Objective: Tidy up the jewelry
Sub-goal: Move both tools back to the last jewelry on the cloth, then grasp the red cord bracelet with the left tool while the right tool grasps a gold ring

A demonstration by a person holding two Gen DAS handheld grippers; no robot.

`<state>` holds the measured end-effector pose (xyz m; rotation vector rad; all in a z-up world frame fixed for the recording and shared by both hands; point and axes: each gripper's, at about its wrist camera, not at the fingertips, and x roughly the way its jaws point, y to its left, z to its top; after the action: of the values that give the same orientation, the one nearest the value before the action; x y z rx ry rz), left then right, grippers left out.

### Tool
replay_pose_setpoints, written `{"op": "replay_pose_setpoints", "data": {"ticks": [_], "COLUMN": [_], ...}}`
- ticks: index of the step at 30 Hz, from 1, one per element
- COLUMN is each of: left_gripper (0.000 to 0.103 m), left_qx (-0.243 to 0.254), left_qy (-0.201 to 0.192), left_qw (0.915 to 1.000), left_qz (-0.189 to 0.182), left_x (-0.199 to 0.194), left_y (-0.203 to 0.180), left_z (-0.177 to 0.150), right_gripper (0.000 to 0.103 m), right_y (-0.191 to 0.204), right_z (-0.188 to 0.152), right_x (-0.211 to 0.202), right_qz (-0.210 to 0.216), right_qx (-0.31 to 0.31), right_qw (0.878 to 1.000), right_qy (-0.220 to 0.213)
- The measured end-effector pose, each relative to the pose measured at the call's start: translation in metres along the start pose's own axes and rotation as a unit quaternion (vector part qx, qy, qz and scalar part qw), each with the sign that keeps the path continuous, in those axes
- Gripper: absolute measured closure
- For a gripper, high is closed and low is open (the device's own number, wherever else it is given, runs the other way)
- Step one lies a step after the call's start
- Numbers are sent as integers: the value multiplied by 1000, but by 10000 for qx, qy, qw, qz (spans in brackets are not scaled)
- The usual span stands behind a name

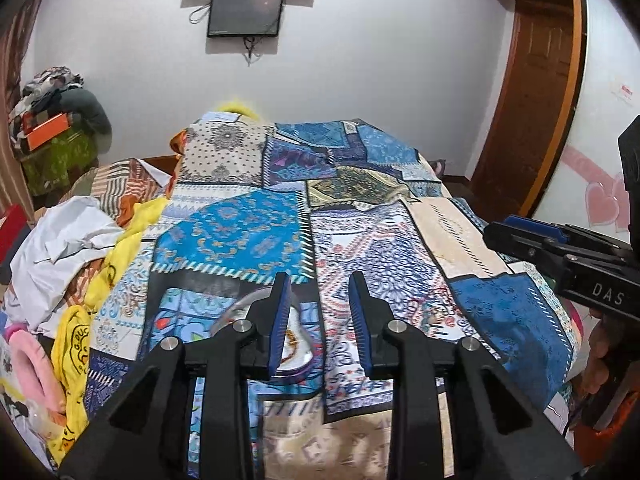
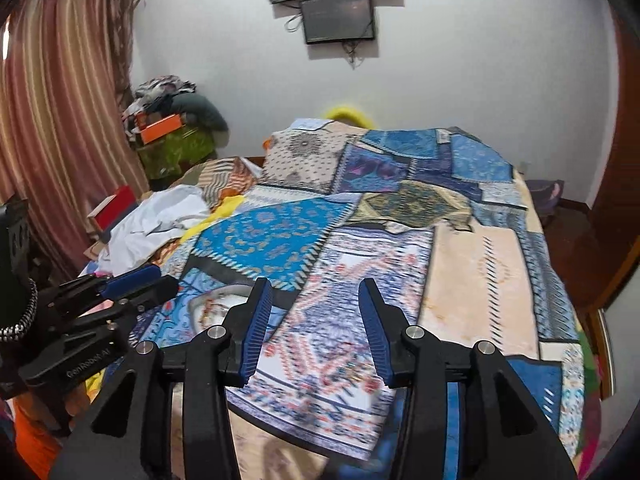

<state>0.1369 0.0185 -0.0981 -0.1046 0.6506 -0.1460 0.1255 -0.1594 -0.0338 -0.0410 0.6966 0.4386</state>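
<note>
A clear plastic tray with gold jewelry in it lies on the patchwork bedspread, partly hidden behind my left gripper's left finger. The tray also shows in the right wrist view, left of my right gripper. My left gripper is open and empty, hovering just above and right of the tray. My right gripper is open and empty above the bedspread. It also shows at the right edge of the left wrist view. The left gripper shows at the left of the right wrist view.
Crumpled white cloth, a yellow garment and a pink item lie along the bed's left side. A pile of clothes with an orange box stands in the far left corner. A wooden door is at the right.
</note>
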Motion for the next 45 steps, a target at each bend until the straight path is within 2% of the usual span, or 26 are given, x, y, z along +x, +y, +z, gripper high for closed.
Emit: {"op": "replay_pose_setpoints", "data": {"ticks": [13,19,28,32,38,40,42,43,45], "left_gripper": [74,74,74,74,74,79,92,96,96], "left_qx": [321,414,584,659,552,530,508,483,408], "left_qy": [613,1047,1500,1453,1414,1377,1356,1351,1356], "left_qw": [9971,9924,9849,9856,9865,9872,9878,9879,9877], "left_qz": [-312,-489,-644,-554,-611,-602,-581,-581,-656], "left_x": [46,72,101,103,110,113,114,114,114], "left_y": [-47,-63,-83,-87,-85,-84,-83,-81,-77], "left_z": [-10,-21,-39,-41,-41,-40,-40,-39,-39], "right_gripper": [62,62,61,61,61,61,61,61,61], "right_y": [-51,-69,-86,-91,-88,-84,-78,-74,-69], "right_z": [-24,-39,-53,-57,-58,-59,-61,-62,-63], "right_x": [-1,7,18,18,19,22,26,28,32], "right_qz": [-276,-297,-309,-313,-205,-133,-26,19,113], "right_qx": [356,515,631,699,651,606,520,489,428], "right_qw": [9987,9972,9949,9945,9950,9952,9952,9952,9950], "right_qy": [249,463,727,715,727,763,826,849,897]}}
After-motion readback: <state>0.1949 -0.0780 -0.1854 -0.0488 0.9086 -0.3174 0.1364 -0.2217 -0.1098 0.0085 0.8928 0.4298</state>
